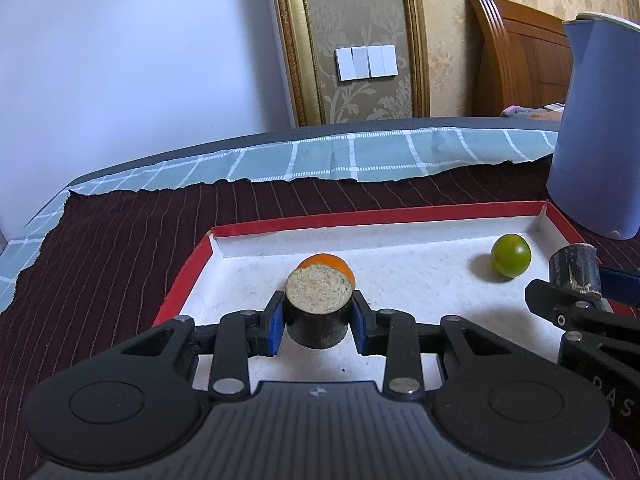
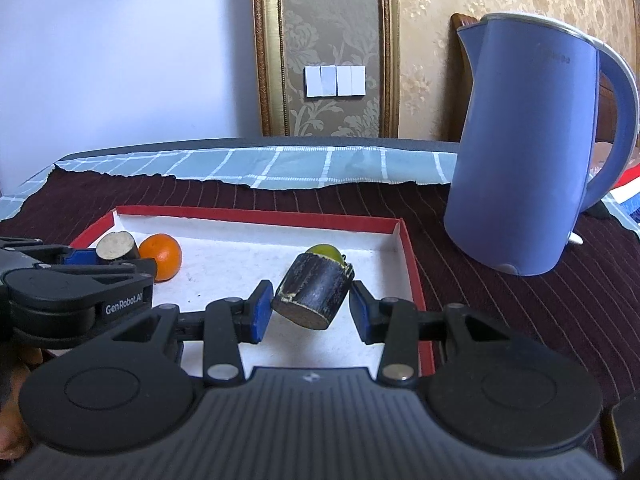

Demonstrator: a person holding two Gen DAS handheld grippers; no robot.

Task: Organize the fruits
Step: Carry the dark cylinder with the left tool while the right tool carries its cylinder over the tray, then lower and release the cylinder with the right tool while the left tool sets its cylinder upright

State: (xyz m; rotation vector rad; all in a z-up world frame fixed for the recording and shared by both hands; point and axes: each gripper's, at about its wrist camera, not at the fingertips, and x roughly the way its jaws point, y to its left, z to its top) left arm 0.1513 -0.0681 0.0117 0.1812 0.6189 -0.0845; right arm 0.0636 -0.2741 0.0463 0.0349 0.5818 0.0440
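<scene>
Two short dark-skinned cane pieces with pale cut ends are held above a shallow white tray with a red rim (image 1: 404, 216). The left gripper (image 1: 318, 320) pinches one upright cane piece (image 1: 318, 308) between its blue pads, over the tray's left half, just in front of a round orange fruit (image 1: 340, 263) lying on the tray floor. The right gripper (image 2: 308, 308) clamps the other cane piece (image 2: 316, 292), tilted, over the tray's right half, in front of a small round green fruit (image 1: 511, 255) near the tray's far right corner. Beyond the tray's right side, a tall blue plastic kettle (image 2: 524, 152) stands on the tabletop's dark striped cloth (image 2: 540, 304).
</scene>
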